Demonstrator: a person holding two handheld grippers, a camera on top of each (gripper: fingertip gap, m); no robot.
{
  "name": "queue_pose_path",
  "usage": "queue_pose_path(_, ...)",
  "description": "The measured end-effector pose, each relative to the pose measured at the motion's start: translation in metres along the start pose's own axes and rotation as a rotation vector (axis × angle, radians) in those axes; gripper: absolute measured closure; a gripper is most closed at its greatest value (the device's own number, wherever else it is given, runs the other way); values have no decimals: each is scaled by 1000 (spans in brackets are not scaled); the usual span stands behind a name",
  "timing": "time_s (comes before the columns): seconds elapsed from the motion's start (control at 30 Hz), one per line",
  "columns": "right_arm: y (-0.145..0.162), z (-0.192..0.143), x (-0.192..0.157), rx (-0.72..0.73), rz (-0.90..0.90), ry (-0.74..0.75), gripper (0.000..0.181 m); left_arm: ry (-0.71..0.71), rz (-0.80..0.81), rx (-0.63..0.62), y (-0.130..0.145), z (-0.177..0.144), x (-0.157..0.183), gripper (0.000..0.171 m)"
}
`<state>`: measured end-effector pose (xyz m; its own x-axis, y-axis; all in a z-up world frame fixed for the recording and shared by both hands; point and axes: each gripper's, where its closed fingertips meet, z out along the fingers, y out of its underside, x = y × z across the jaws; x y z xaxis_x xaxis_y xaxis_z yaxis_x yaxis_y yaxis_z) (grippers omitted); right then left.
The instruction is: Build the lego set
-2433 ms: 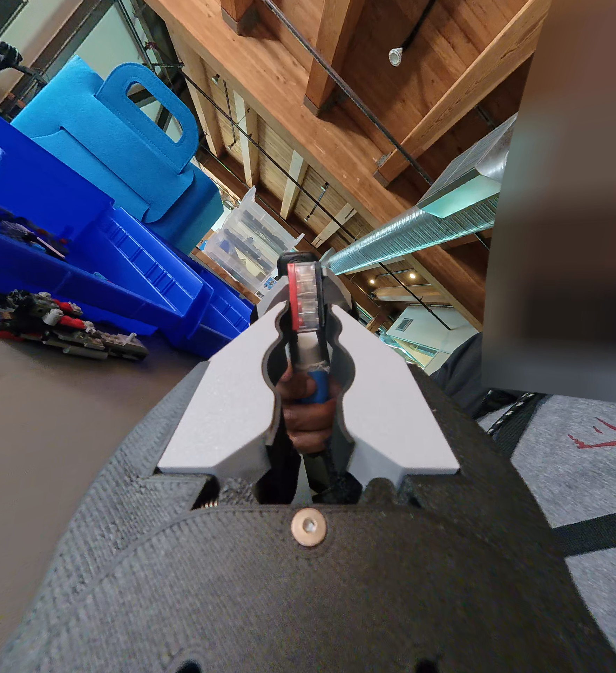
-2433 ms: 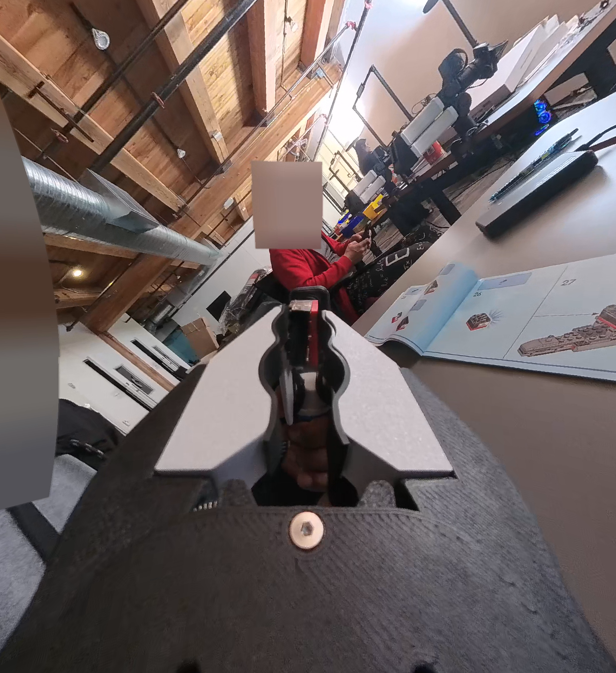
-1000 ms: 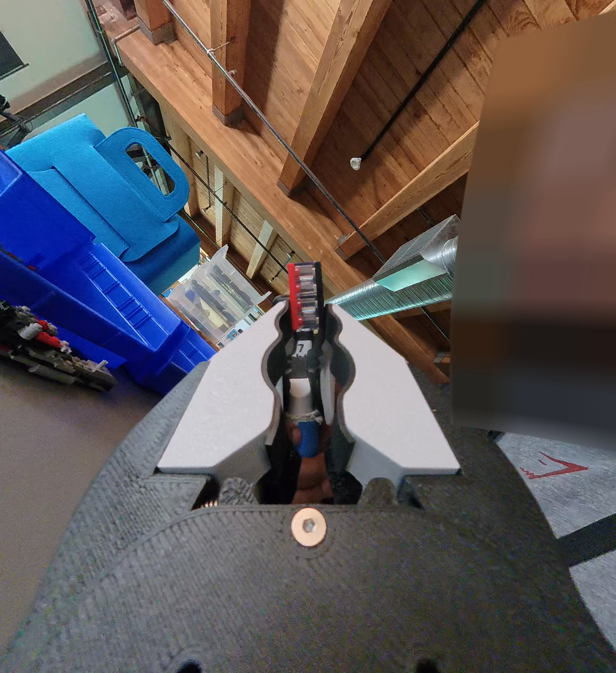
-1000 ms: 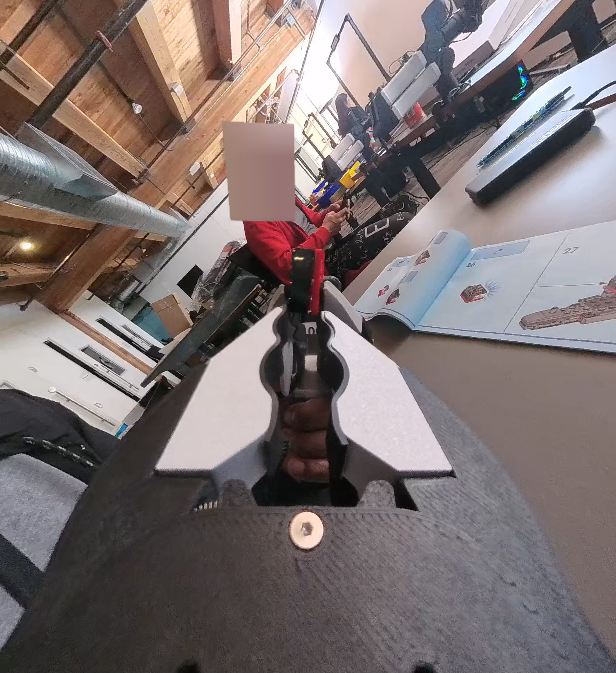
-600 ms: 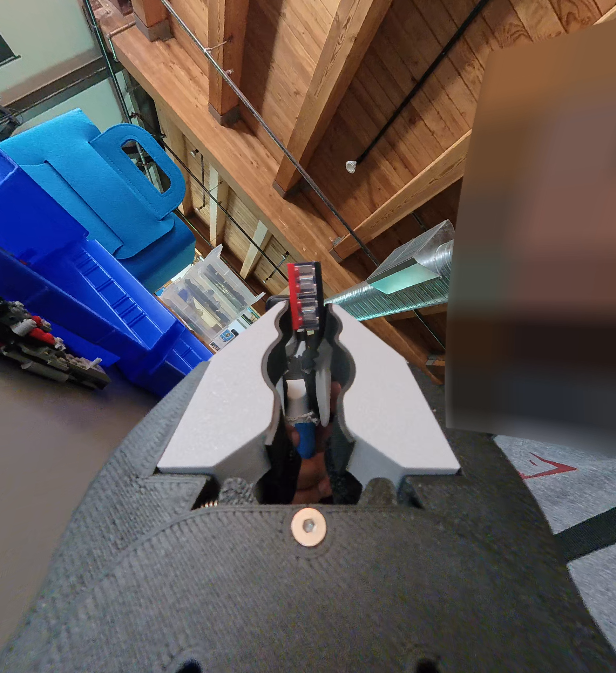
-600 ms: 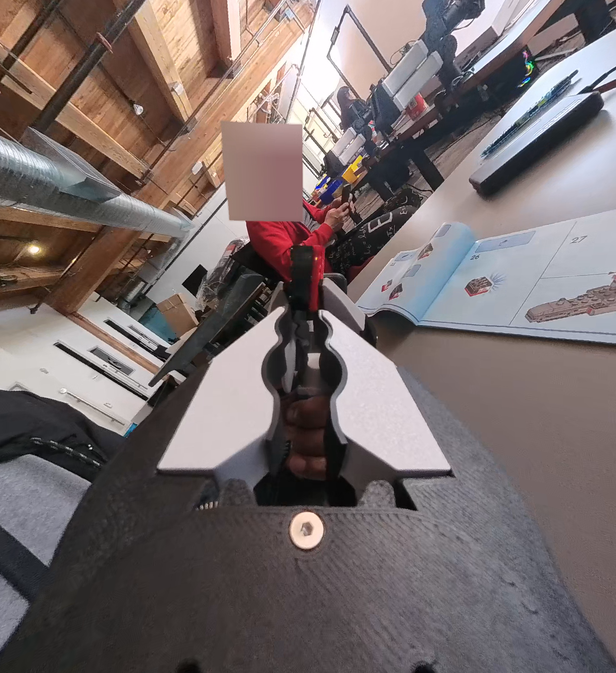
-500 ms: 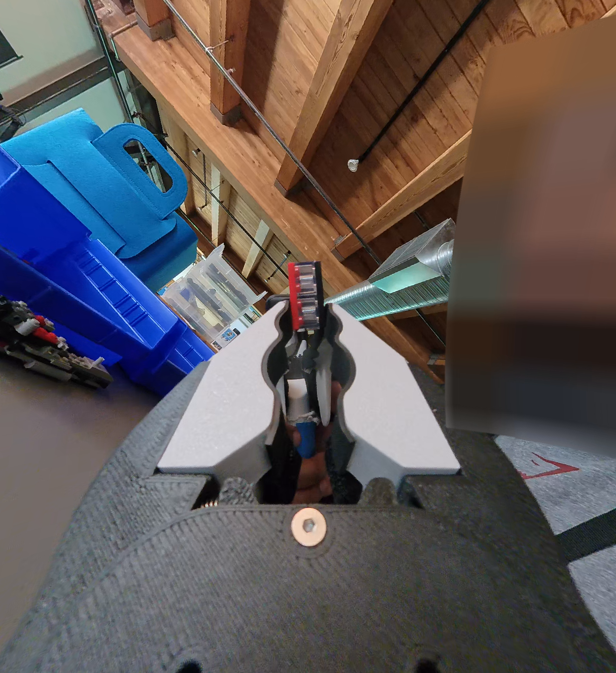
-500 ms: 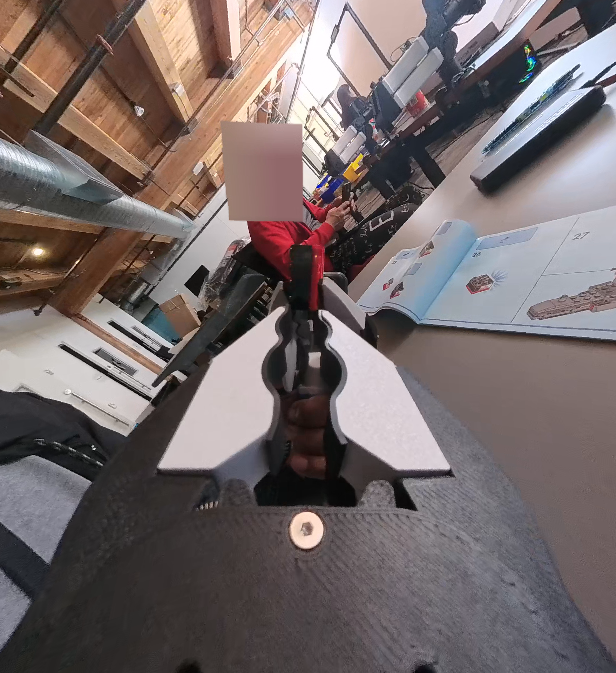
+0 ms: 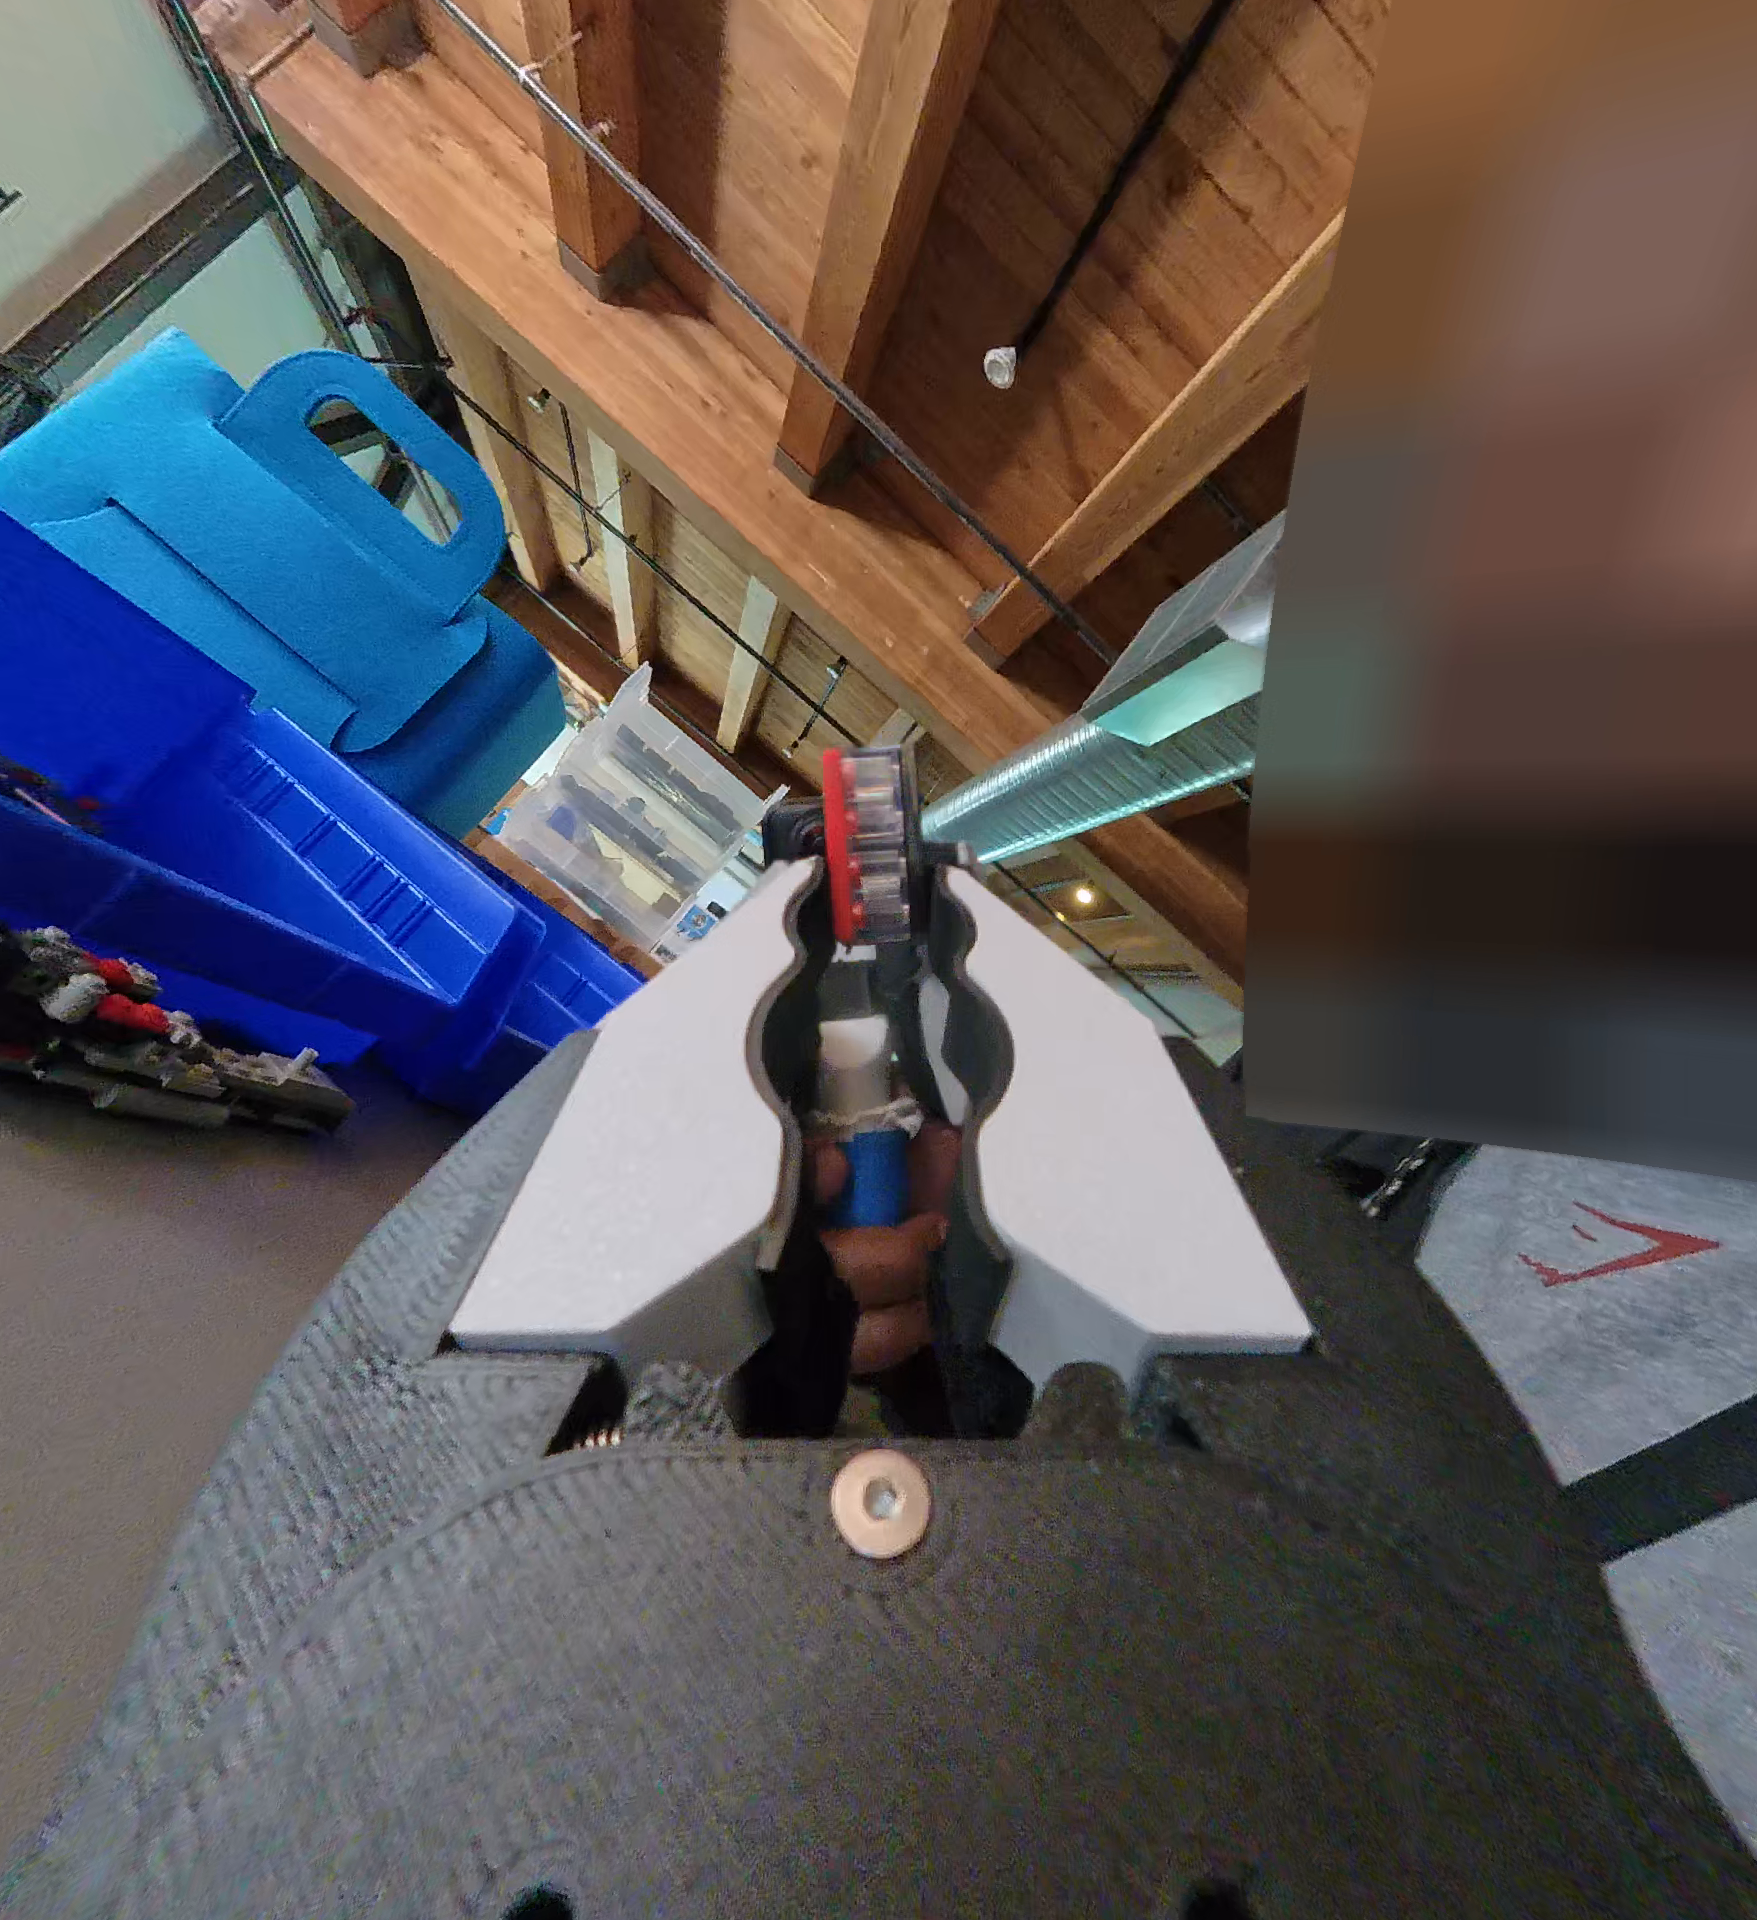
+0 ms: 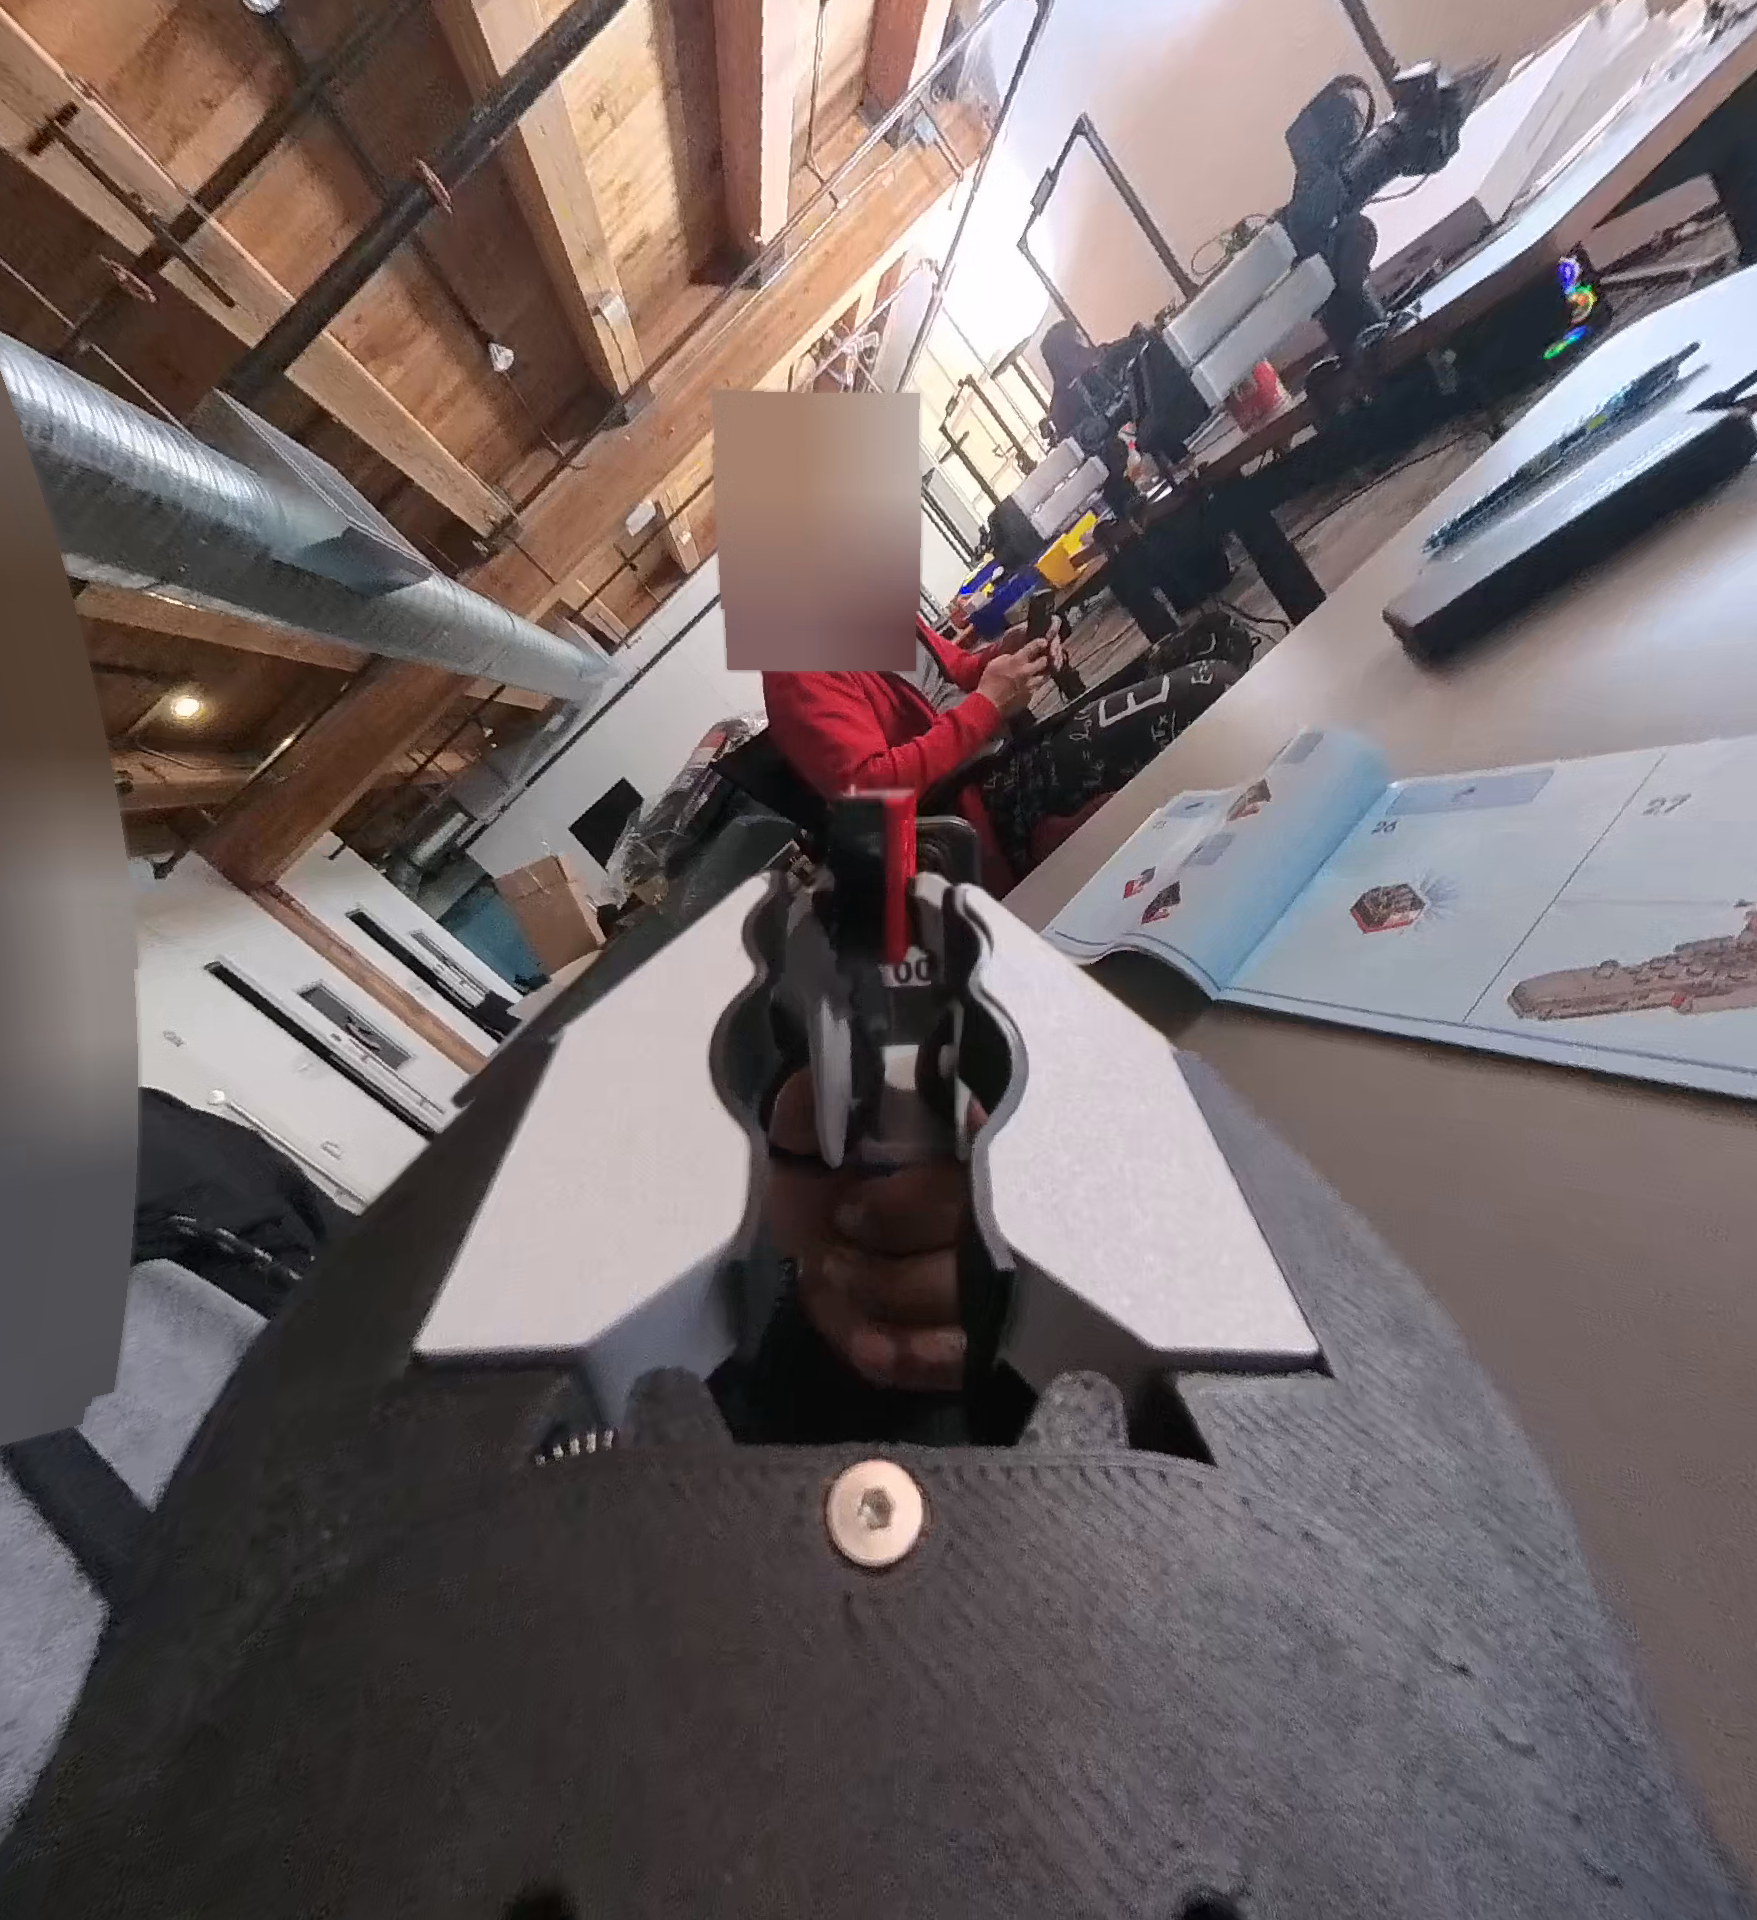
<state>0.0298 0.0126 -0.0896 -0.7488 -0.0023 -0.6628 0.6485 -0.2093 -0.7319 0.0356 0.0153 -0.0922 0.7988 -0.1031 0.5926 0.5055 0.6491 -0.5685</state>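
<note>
While the left wrist view tilts up toward a wooden ceiling, the left gripper has its grey fingers clenched on a small lego piece, red on one face with clear studs and a black back, which stands upright at the fingertips. Behind it, through the gap, a hand shows on the facing gripper. Farther left, a partly built lego model in black, grey and red lies on the brown counter, just in front of blue bins. In the right wrist view, the right gripper likewise pinches the same piece, seen edge-on as a black and red sliver held between both pairs of fingers. An open instruction booklet lies flat on the counter to the right, and a person in a red top sits in the background.
</note>
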Motion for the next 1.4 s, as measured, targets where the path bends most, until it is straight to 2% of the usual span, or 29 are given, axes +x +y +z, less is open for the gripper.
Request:
queue_pose_path(0.1, -4, 0, -4, 11, -24, -12, 154, 3, 29, -35, 5, 3, 3, 154)
queue_pose_path(0.23, -3, -3, -5, 13, -52, -13, 166, 2, 45, -65, 10, 5, 4, 154)
queue_pose_path(0.83, -1, -6, -1, 39, -28, 3, 166, -14, 39, -97, 15, 5, 1, 153)
queue_pose_path(0.97, -1, -9, 6, 34, 32, -4, 166, -32, 12, -88, 13, 6, -2, 151)
queue_pose_path(1.03, -2, -12, 8, 47, 60, -9, 166, -40, -18, -55, 7, 4, -4, 145)
queue_pose_path(1.17, 1, -12, 9, 33, 83, -19, 166, -48, -61, -44, 3, 0, -7, 144)
queue_pose_path(1.3, 3, -9, 8, 15, 76, -24, 165, -22, -94, -56, 7, 2, -5, 154)
queue_pose_path(1.4, 4, -8, 9, 4, 67, -18, 166, -20, -104, -42, 6, 1, -6, 154)
